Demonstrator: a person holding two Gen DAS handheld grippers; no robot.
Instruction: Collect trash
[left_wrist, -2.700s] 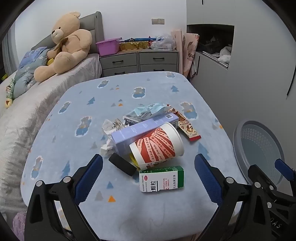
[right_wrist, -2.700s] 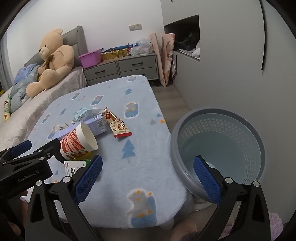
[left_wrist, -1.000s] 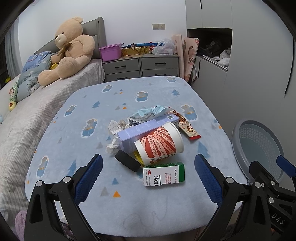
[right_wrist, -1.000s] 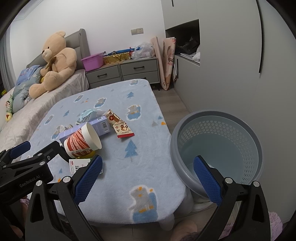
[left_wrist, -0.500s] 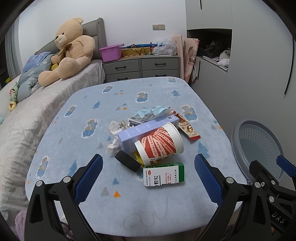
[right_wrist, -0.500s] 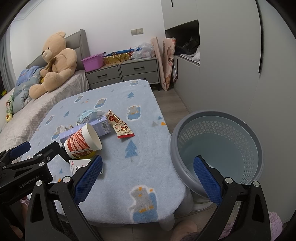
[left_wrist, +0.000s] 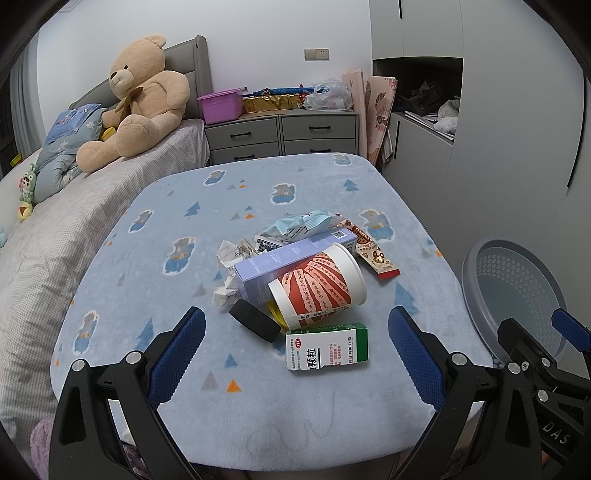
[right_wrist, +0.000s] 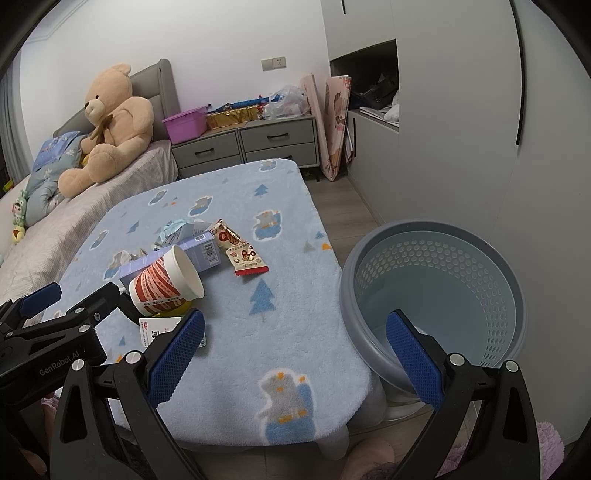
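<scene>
Our left claw (left_wrist: 295, 343) hangs wide open and empty over the near edge of the counter (left_wrist: 147, 266), and just ahead of its fingers lies the green-and-white medicine box (left_wrist: 327, 346), with the tipped red-striped paper cup (left_wrist: 319, 286), a lavender carton (left_wrist: 284, 260), a black block (left_wrist: 254, 320), crumpled paper (left_wrist: 231, 271) and a snack wrapper (left_wrist: 373, 254) heaped beyond it. Our right claw (right_wrist: 293, 356) also gapes wide with nothing in it, its right finger over the grey perforated bin (right_wrist: 436, 291) beside the counter, the trash pile ahead to its left.
</scene>
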